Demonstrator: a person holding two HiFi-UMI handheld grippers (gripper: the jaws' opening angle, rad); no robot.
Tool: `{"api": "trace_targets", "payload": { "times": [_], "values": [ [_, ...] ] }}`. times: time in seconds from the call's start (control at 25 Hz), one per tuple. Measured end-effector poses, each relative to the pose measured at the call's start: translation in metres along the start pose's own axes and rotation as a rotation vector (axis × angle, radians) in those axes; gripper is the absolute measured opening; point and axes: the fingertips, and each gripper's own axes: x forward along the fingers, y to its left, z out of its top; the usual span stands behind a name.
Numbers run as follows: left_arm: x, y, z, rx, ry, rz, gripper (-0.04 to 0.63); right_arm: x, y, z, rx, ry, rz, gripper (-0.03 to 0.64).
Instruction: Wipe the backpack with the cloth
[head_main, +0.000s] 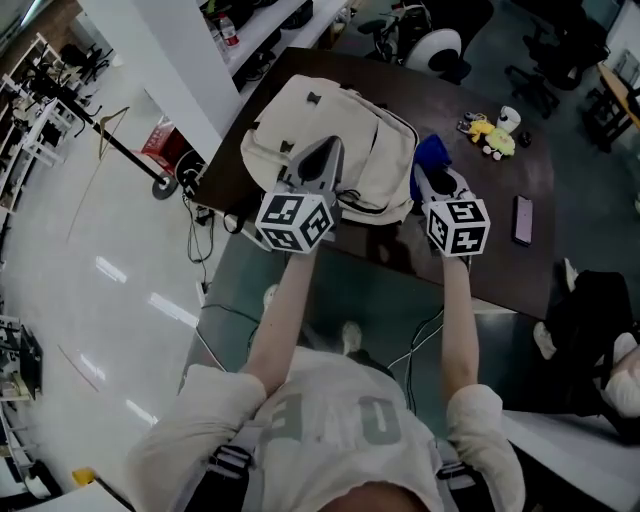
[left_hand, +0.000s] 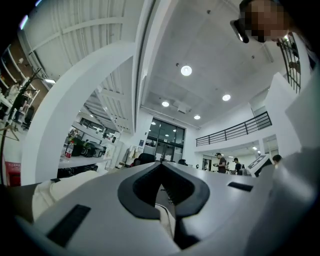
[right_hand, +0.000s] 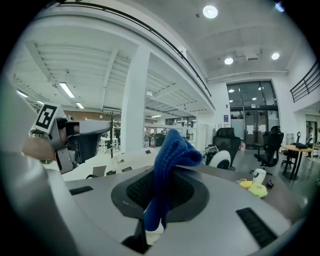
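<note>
A cream backpack lies flat on the dark table. My left gripper rests over the backpack's middle with its jaws shut and nothing visibly between them; in the left gripper view the fingertips meet, and a bit of the backpack shows at the left. My right gripper hovers at the backpack's right edge, shut on a blue cloth. Seen from the right gripper view, the cloth stands up out of the shut jaws, and the left gripper appears at the left.
A yellow soft toy and a white cup sit at the table's far right, with a dark phone nearer. Office chairs stand beyond the table. The near table edge runs just below both grippers.
</note>
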Motion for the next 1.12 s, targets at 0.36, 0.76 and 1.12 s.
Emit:
{"api": "trace_targets", "payload": {
  "times": [0.36, 0.76, 1.12],
  "values": [
    [-0.070, 0.168, 0.031, -0.027, -0.003, -0.038, 0.003, 0.100, 0.110, 0.028, 0.070, -0.015, -0.100, 0.040],
    [-0.081, 0.274, 0.061, -0.063, 0.051, -0.186, 0.003, 0.172, 0.211, 0.052, 0.047, 0.030, -0.206, 0.040],
    [-0.041, 0.346, 0.074, -0.008, 0.074, -0.148, 0.003, 0.255, 0.195, 0.074, 0.090, -0.009, -0.174, 0.040]
  ]
}}
